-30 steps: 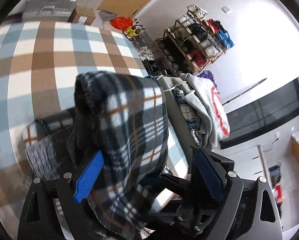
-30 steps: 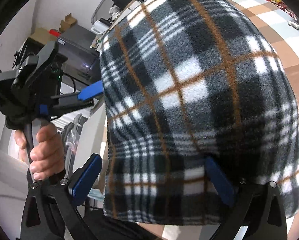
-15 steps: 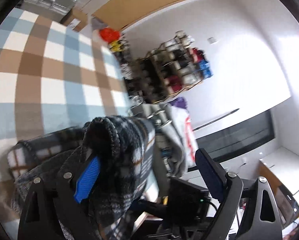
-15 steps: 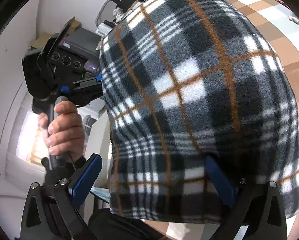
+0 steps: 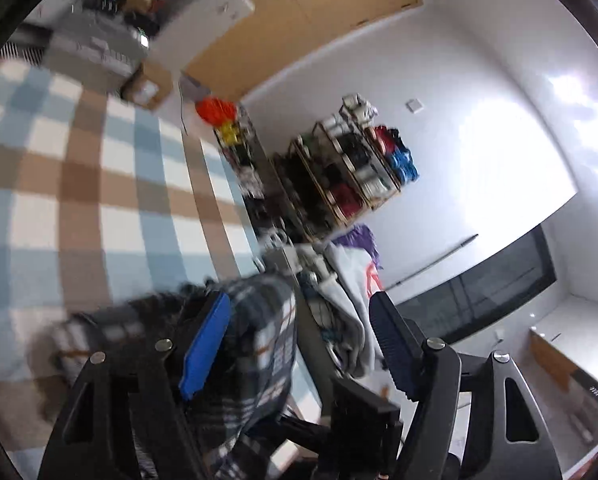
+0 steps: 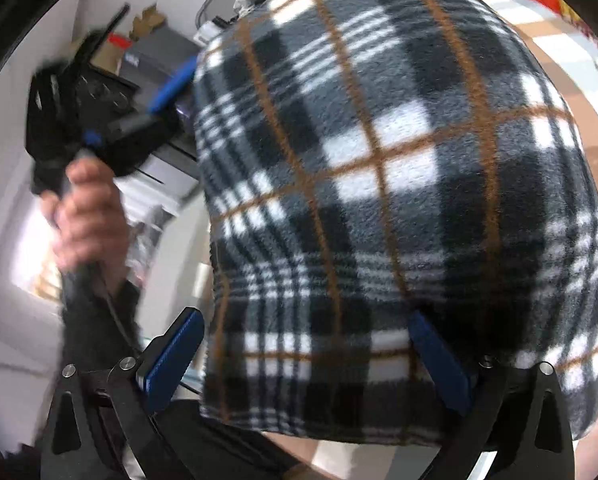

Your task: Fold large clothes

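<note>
You have the black, white and tan plaid fleece garment (image 6: 383, 184) lifted off the blue, brown and white checked cloth surface (image 5: 79, 184), draped in a thick bundle over your right gripper (image 6: 303, 360). Its blue pads stand well apart with fleece hanging between and over them, not visibly pinched.

Your left gripper (image 5: 299, 344) sits at the garment's near-left edge; its jaws are closing, one blue pad against a hanging fold, the other pad clear of it, so no firm clamp yet.

By the look of it, folding is at an early-to-middle stage: the garment is doubled over but held aloft, bunched, with nothing laid flat on the checked surface. Squaring the edges, laying it down and the remaining folds are still ahead.
</note>
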{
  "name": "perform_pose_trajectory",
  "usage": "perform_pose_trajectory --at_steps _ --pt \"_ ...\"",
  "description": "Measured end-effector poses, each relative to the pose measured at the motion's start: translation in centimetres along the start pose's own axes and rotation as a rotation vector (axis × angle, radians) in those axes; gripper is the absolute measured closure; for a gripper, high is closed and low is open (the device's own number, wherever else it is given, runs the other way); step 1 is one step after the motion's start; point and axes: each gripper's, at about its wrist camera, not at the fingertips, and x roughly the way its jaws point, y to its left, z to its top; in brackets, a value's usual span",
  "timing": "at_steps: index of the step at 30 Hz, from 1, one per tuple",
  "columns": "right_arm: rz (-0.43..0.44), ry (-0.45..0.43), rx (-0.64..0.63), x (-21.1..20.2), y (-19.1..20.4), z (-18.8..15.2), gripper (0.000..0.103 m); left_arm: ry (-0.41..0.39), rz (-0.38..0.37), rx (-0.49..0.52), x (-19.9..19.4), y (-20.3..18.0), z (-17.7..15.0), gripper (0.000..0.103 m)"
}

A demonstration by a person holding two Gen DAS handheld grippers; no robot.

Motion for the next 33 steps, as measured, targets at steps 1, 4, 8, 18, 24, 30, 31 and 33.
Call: perform_pose_trajectory --at_steps 1,4,8,18,24,30,31,33 --pt "-0.019 0.004 -0.017 0.1 0.3 -0.1 0.000 -0.029 -0.080 0.015 -1.3 -0.6 0.4 0.035" --pt "-0.074 0.020 -0.069 0.7 0.9 -0.2 0.000 -0.042 -0.213 -0.007 -2.0 -1.8 0.8 0.030" --pt "-0.061 0.015 -0.076 0.4 0.1 -0.2 0.000 0.156 -0.165 -0.012 3.2 -2.0 -0.3 0.030" --pt "0.089 0.020 -0.062 -2.1 -2.9 0.3 0.000 0.282 0.184 -0.089 10.2 4.0 -2.3 0.030" --pt "0.473 -0.017 0.153 -8.7 -9.2 2.1 0.000 0.250 0.216 -0.097 8.1 6.5 -3.3 0.052" --pt "0.119 -0.218 0.043 -13.6 -12.6 5.1 0.000 0.260 0.294 -0.033 8.5 5.1 -3.4 0.052" --pt "0.056 -0.201 0.025 -12.7 -12.6 5.0 0.000 0.258 0.305 -0.029 8.5 4.8 -3.6 0.052" --pt "-0.027 -0.089 0.004 -9.2 -13.1 5.0 0.014 0.262 0.321 -0.013 8.2 3.9 -3.7 0.052"
